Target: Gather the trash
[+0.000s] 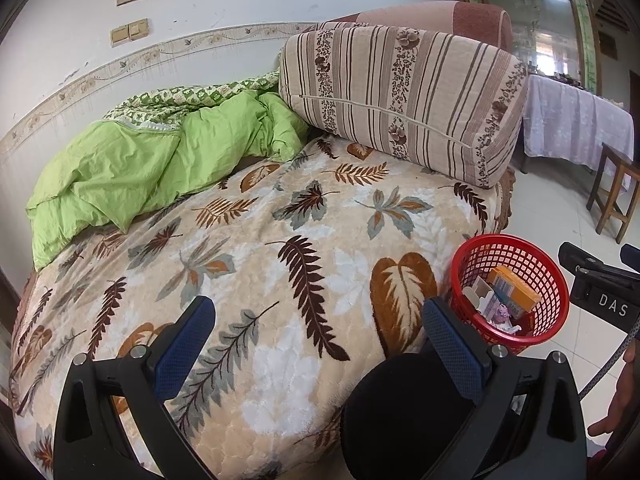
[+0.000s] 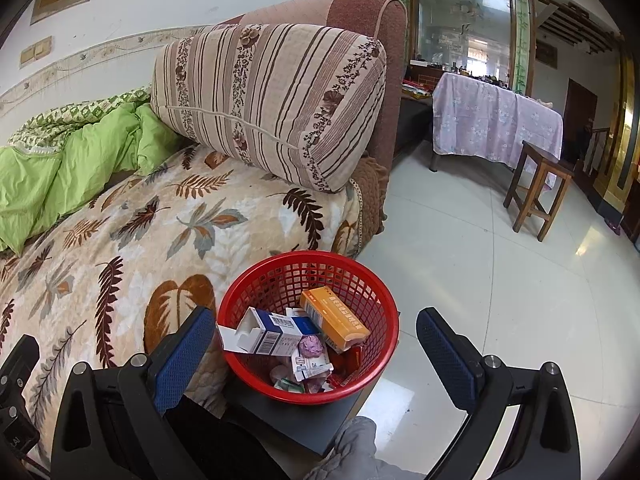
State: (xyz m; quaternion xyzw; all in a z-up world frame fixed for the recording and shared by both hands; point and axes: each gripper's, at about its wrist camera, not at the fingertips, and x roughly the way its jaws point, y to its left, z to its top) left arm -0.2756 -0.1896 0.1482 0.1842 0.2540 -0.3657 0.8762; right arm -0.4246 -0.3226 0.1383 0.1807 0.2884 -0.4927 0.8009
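Two hand-held grippers are in view, both with jaws spread wide and nothing between the blue pads. The left hand-held gripper (image 1: 318, 344) hangs over the leaf-patterned blanket (image 1: 256, 264) that covers the bed. The right hand-held gripper (image 2: 316, 354) hangs above the red mesh basket (image 2: 256, 280), with one pad over the bed edge and the other over the tiled floor (image 2: 480, 280).

The red mesh basket stands on a dark flat surface (image 2: 304, 416) just beside the front edge of the bed, below blanket level. It holds the collected trash: an orange carton (image 2: 334, 318) leaning against the far wall, a blue-and-white carton (image 2: 272, 332) with its flap open at the near-left rim, a crumpled purple wrapper (image 2: 310, 346) between them, and smaller scraps at the bottom that are too small to identify. In the left wrist view the same basket (image 1: 552, 280) appears at the right, past the bed's front edge.

A crumpled green quilt (image 1: 132, 168) lies along the wall side of the bed. A striped floral cushion (image 1: 400, 96) leans against the sofa-style backrest at the far end. A wooden stool (image 2: 536, 188) and a table draped in a lilac cloth (image 2: 492, 120) stand on the floor, well apart from the basket.
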